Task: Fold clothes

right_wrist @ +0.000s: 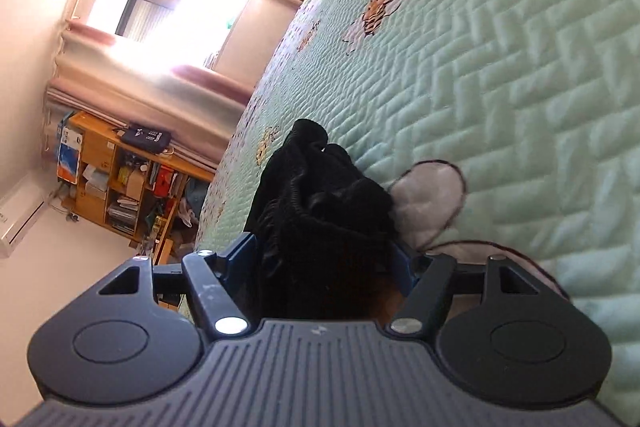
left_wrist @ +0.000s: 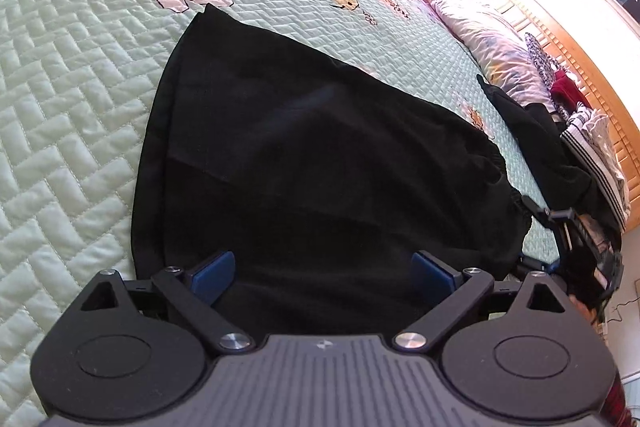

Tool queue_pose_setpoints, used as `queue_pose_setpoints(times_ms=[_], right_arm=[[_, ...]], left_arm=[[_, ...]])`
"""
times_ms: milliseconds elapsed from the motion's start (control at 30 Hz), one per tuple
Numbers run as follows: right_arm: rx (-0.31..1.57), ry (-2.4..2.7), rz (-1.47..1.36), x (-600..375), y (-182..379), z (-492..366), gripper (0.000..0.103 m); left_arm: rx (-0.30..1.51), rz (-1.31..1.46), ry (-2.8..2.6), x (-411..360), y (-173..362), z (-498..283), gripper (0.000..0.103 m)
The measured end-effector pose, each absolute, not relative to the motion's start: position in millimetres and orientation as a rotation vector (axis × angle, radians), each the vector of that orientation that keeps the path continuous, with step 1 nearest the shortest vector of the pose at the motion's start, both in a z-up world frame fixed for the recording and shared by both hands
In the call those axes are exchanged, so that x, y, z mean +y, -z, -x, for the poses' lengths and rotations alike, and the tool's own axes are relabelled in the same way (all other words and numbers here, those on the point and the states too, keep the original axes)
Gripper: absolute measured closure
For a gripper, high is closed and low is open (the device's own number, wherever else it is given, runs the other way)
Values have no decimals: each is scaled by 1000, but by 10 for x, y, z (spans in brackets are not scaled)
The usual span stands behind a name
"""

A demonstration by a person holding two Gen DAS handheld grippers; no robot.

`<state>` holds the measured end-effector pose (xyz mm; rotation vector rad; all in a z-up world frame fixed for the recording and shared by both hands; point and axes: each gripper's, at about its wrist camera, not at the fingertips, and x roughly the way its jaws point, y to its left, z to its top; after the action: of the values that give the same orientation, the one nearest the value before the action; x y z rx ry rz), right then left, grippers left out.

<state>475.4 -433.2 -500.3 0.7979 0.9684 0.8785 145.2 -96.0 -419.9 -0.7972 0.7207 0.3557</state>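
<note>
A black garment lies spread and partly folded on the pale green quilted bedspread. My left gripper hovers over its near edge with its blue pads wide apart and nothing between them. In the right wrist view, my right gripper has its blue pads on either side of a bunched, gathered edge of the same black garment, lifted off the bedspread. The right gripper also shows at the right edge of the left wrist view.
A pile of other clothes lies by the wooden headboard, with a pillow beyond. In the right wrist view a wooden shelf and a curtained window stand past the bed's edge.
</note>
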Motion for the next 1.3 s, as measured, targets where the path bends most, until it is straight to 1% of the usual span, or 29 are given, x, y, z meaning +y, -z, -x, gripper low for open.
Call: queue_pose_setpoints(times_ms=[167,200,300,367,467,500,533,633,700,867,967,1067,1100,1133,1233,1300], right_arm=[[962,-890,-732,-4322,4850,-4684,32],[959,-893,-717,-4322,4833,-4674,34],[965,-892,-700,-4370,4790,-4644,43],[969,-892,-689,-4402,4761,-4624,43],[970,-896,-652,-4407,4718,-4592,38],[967,-901,-628,-4381,4703,-4579,34],[966,-901,-624,-4365,4693,-4571,32],[961,-903,-604,-4302,4663,-4551,23],[953,-905,-592,-4256,4661,-4554,20],[936,-911,-607,-4243,4709,-4569,20],[930,-920,-594,-4281,4722,-4570,27],[948,-907,-614,-4364,4748,-4604,43],[957,-901,-618,-4389,4762,-4621,50],[966,-901,-631,-4410,4773,-4633,54],[982,-889,-659,-4440,4752,-4628,59],[973,-874,-653,-4424,4672,-4594,60]], left_arm=[[775,738,-398,-1044,4159,-1530,7],[789,718,-410,-1078,4143,-1553,7],[842,657,-457,-1179,4094,-1646,7],[874,609,-494,-1248,4048,-1705,7],[896,527,-539,-1342,3970,-1765,7],[900,501,-551,-1368,3948,-1776,7],[904,480,-562,-1389,3931,-1782,7],[916,438,-588,-1412,3904,-1789,6],[922,426,-600,-1404,3900,-1800,5],[934,408,-623,-1357,3922,-1819,5],[945,393,-631,-1360,3946,-1871,5],[947,423,-616,-1310,3982,-1878,5],[945,442,-609,-1284,3995,-1862,5],[940,461,-604,-1258,4004,-1837,5],[905,517,-598,-1199,3950,-1682,5],[868,538,-598,-1157,3875,-1528,5]])
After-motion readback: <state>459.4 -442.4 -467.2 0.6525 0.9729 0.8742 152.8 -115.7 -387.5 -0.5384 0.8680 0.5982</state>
